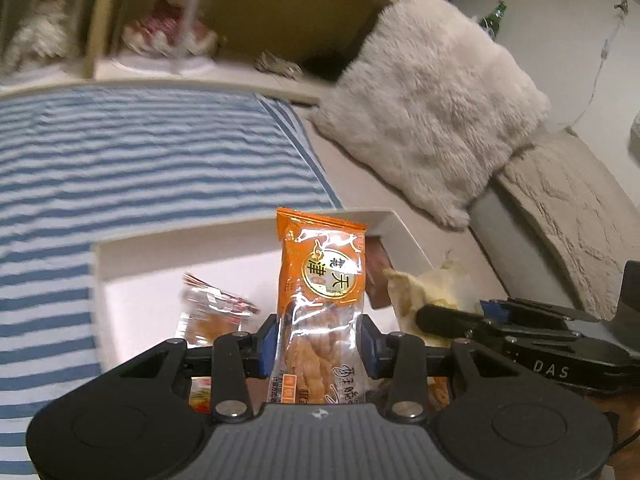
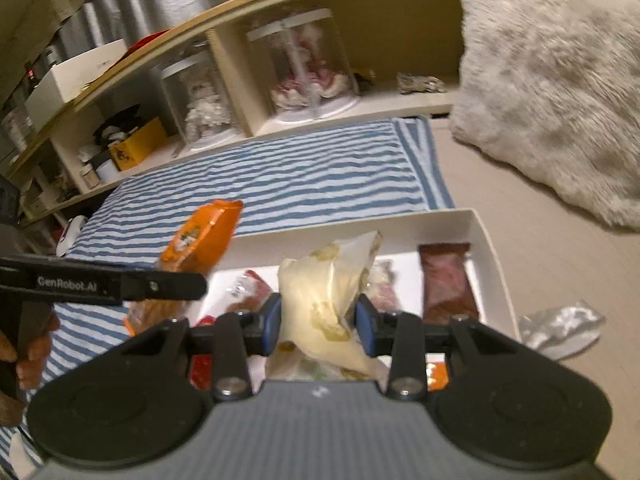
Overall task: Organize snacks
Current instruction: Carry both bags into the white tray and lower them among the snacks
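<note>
— Progress so far?

— Midway, by the look of it. Several packets already inside the white box [image 2: 486, 236]: a brown bar [image 2: 446, 284], a clear-wrapped snack [image 1: 212, 316], others half hidden.

— And the grippers?

— Left gripper [image 1: 320, 344] pinching the orange packet [image 1: 324, 280], upright over the box. Right gripper [image 2: 318, 320] pinching a cream wrapper [image 2: 324, 284], also above the box.

— Left to do?

— Both still to set down; one silver wrapper [image 2: 560, 328] outside, beside the box.

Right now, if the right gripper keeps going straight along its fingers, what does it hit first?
Probably the white tray: right gripper, shut on the pale snack packet, points down into it, toward the packets beside the brown bar. Depth is unclear.
</note>
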Motion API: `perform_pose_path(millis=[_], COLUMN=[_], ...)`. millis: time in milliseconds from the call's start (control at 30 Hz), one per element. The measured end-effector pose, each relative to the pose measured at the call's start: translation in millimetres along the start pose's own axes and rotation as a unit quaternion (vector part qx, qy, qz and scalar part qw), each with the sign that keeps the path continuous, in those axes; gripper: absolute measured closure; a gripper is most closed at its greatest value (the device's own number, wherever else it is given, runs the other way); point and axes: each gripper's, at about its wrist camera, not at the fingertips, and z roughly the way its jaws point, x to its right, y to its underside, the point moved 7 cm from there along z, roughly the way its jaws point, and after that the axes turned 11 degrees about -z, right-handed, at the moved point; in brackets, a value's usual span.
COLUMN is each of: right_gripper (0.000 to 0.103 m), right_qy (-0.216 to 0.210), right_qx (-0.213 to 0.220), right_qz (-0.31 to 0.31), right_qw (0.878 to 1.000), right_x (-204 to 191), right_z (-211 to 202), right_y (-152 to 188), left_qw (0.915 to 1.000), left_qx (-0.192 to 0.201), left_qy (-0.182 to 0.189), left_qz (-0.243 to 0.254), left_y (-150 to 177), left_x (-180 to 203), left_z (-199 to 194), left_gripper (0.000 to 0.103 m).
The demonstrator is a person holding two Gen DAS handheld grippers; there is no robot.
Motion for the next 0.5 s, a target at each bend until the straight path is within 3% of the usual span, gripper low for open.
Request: perform_pose_path(millis=[200,500], right_gripper=[0.059,0.059], right_qy=[0.007,0.002], right_qx=[-0.003,-0.023], right_qz=[0.018,0.014], right_qw=[1.0,1.0], right_x=[21,25], right_z=[2,16], right_y=[9,17], left_qw=[0.9987,0.9979], left_qx=[-0.039,-0.045], left_qy=[0.021,-0.02], left_qz=[-0.024,-0.042], left_y=[12,9], left_x=[-2,-37], left_z=[35,50], left_gripper=[0.061,0.061])
